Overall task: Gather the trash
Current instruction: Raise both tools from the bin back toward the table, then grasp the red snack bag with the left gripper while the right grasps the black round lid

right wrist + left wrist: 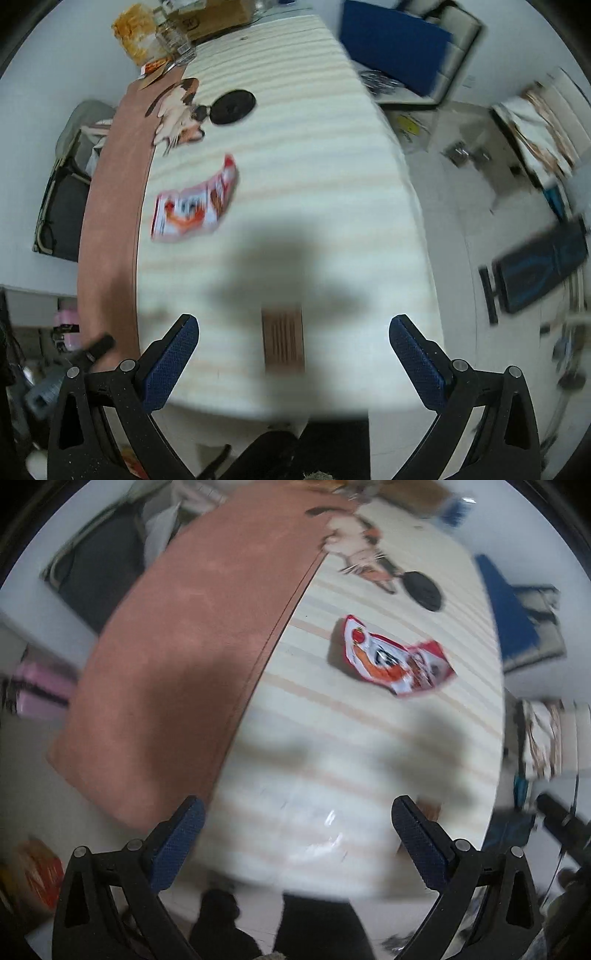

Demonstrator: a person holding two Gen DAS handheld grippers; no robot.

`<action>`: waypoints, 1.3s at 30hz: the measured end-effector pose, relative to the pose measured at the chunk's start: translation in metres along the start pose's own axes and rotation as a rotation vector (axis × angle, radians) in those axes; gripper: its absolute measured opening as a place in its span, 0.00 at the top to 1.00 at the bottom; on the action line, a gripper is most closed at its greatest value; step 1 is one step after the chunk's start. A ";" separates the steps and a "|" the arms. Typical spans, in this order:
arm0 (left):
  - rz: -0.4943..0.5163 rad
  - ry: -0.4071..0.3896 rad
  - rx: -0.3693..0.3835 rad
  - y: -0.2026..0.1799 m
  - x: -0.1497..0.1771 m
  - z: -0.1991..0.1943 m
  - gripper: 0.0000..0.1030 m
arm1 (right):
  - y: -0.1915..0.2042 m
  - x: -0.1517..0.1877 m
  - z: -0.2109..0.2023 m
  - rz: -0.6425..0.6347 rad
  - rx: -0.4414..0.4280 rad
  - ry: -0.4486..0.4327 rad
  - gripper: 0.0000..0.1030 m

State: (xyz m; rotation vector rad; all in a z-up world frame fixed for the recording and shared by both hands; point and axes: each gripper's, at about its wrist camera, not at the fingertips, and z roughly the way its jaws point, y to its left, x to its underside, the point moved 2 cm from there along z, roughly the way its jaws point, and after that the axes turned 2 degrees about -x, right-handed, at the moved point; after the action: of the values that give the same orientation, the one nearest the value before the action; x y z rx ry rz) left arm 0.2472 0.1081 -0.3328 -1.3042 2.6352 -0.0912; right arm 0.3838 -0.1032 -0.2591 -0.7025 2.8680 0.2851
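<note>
A crumpled red, white and orange snack wrapper (397, 657) lies on the cream striped table (351, 746); it also shows in the right wrist view (195, 205). A small brown ribbed packet (282, 341) lies near the table's front edge. My left gripper (297, 834) is open and empty, above the near end of the table, well short of the wrapper. My right gripper (293, 354) is open and empty, with the brown packet between its fingers in view. A clear plastic scrap (325, 834) seems to lie by the left gripper, blurred.
A pink-brown runner (192, 635) covers the table's left side. A black round disc (232, 107) and a cartoon figure cutout (181, 110) lie at the far end. Glass jars and a cardboard box (192, 22) stand beyond. A blue chair (395, 44) stands to the right.
</note>
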 end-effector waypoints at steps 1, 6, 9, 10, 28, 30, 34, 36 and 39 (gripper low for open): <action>-0.025 0.011 -0.027 -0.006 -0.011 0.011 0.00 | 0.002 -0.024 0.009 -0.027 0.004 0.009 0.00; -0.212 0.081 -0.119 -0.008 -0.060 0.066 0.00 | 0.037 -0.158 0.075 -0.205 0.026 0.061 0.00; -0.316 0.114 -0.150 0.002 -0.077 0.091 0.00 | 0.067 -0.210 0.118 -0.289 0.042 0.079 0.00; -0.345 0.123 -0.158 0.005 -0.081 0.098 0.00 | 0.075 -0.224 0.131 -0.309 0.049 0.087 0.00; -0.640 0.175 0.193 -0.026 -0.092 0.119 0.03 | 0.100 -0.274 0.217 -0.495 0.104 0.158 0.14; -0.602 0.157 0.182 -0.035 -0.106 0.123 0.03 | 0.073 -0.261 0.206 -0.473 0.115 0.158 0.14; -0.578 0.222 0.058 -0.044 -0.119 0.131 0.03 | 0.019 -0.240 0.189 -0.362 0.106 0.179 0.14; -0.536 0.242 0.023 -0.050 -0.123 0.133 0.03 | -0.004 -0.232 0.184 -0.291 0.091 0.188 0.14; -0.497 0.223 0.031 -0.056 -0.127 0.132 0.04 | -0.030 -0.220 0.178 -0.191 0.056 0.197 0.14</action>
State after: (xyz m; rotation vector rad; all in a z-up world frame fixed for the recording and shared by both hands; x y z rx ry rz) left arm 0.3930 0.1788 -0.4351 -2.0101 2.3937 -0.3668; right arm 0.6123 0.0071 -0.3889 -1.0385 2.9462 0.1140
